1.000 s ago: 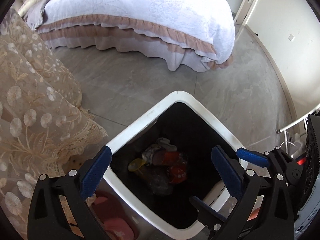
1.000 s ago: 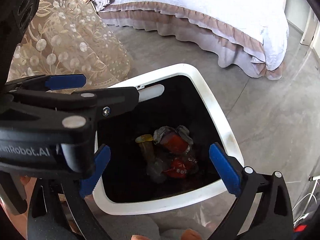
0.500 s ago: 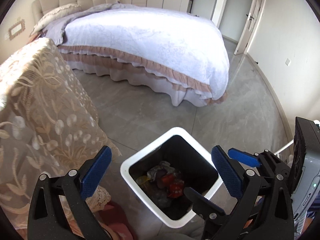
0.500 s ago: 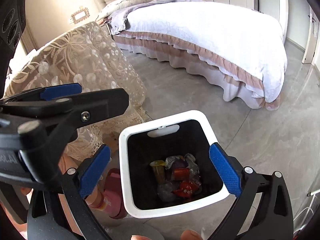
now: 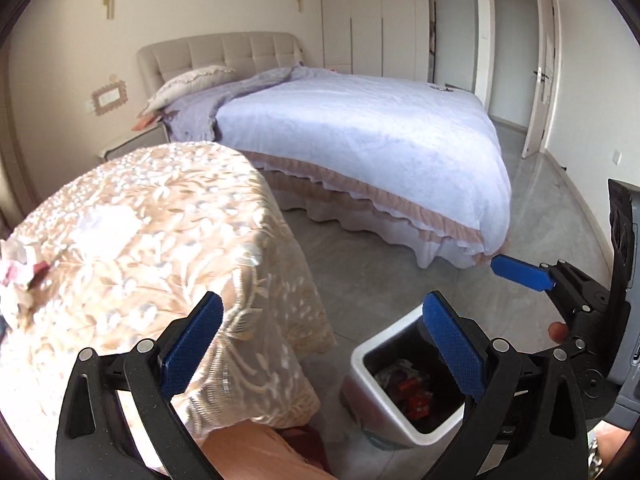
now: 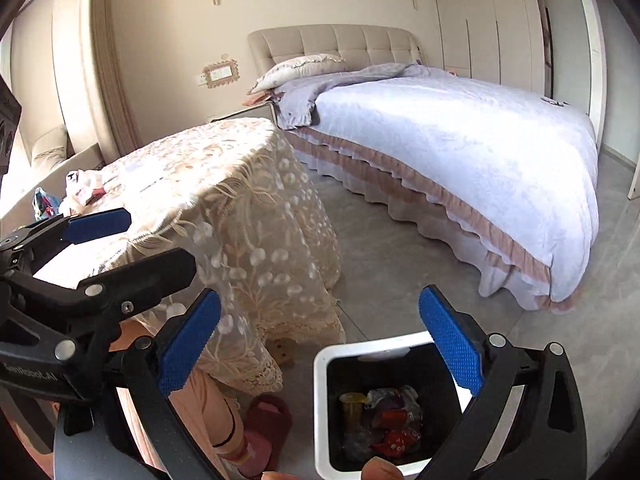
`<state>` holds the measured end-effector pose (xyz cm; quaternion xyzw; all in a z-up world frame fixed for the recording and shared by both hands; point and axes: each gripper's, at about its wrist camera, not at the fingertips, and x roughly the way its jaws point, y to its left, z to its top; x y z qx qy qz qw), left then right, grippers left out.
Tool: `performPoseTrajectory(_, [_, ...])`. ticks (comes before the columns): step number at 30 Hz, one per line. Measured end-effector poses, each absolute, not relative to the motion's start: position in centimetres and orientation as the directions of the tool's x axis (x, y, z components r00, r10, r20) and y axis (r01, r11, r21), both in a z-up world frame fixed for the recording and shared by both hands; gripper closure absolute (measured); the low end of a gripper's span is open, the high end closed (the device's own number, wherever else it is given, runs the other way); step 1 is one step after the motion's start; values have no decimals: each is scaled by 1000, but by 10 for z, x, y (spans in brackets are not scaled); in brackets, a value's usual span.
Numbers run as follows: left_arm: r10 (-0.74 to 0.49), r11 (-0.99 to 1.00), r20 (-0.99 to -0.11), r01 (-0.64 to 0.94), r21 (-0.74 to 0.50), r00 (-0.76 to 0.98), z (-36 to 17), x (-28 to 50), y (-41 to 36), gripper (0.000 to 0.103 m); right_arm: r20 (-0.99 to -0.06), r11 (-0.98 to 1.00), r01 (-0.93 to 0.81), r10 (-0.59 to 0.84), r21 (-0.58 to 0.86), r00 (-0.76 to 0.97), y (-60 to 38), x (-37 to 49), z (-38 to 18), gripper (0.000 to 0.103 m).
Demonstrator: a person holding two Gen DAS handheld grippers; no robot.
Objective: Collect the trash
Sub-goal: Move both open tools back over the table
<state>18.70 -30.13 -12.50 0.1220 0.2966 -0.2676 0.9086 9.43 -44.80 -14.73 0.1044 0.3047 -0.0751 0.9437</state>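
Bin (image 6: 320,412) on floor beside tabletop (image 6: 192,160), several wrappers already inside. Crumpled trash (image 6: 82,188) remains on tabletop, far side from bin. Left gripper (image 5: 320,344), right gripper (image 6: 320,344): jaws spread, empty.

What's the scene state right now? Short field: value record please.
left hand-held gripper: open, holds nothing
right hand-held gripper: open, holds nothing
trash bin: white, on the floor, no lid on it
bin contents: crumpled wrappers, red pieces, a yellowish cup
table: lace cloth draped over it, beside the bin
trash left on table: crumpled wrappers near the far edge
bed: behind the table
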Motion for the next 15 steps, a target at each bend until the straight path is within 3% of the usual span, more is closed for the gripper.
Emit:
performPoseTrajectory(6, [-379,881,-572,474,18,727,-104,192,-252,5,-547,982,108,-7,153,837,-413,115,-124,4])
performPoseTrajectory(15, [-213,958,-512,281,57,832,-82,192,-169,5,-513,993,-49,97,106,853,-340,148,-99,4])
